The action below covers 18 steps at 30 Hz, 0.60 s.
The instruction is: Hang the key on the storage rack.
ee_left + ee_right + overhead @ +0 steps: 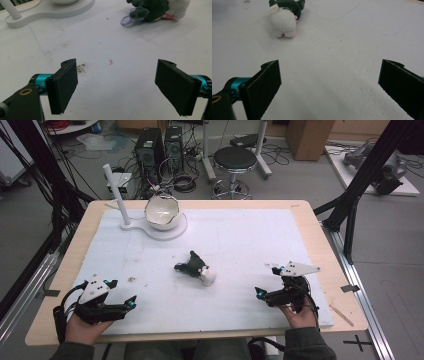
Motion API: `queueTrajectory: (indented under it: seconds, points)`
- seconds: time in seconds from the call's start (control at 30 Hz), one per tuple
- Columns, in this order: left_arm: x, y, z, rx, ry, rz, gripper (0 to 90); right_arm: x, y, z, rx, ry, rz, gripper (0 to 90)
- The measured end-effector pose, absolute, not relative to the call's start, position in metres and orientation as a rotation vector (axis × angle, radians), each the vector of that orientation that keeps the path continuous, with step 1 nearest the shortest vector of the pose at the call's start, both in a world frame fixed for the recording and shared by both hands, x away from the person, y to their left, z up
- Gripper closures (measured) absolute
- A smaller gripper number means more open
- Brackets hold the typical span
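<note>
Midway: plush toy (196,268) between left gripper (122,294), right gripper (267,282).

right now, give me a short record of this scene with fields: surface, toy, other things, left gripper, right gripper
surface: white sheet over a wooden table
toy: soft toy, dark green and white, lying on its side mid-sheet, untouched
other things: white bowl on a white stand with an upright post, far left of the sheet
left gripper: left gripper near front left edge, jaws wide open, nothing between them
right gripper: right gripper near front right edge, jaws wide open, nothing between them
</note>
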<state>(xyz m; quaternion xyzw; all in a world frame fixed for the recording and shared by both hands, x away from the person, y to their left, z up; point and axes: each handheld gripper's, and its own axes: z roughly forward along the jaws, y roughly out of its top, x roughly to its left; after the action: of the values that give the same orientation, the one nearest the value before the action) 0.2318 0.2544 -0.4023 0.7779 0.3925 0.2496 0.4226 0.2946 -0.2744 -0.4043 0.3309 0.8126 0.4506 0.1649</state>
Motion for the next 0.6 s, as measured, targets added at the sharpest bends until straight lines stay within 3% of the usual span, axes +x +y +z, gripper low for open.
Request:
queueTrajectory:
  seconds: [0.6]
  points:
    - [0.2303,0.2539,-0.402,1.949,0.972,0.621,18.8,0.2938,-0.2718,-0.4065,0.94,2.325,1.283,3.5]
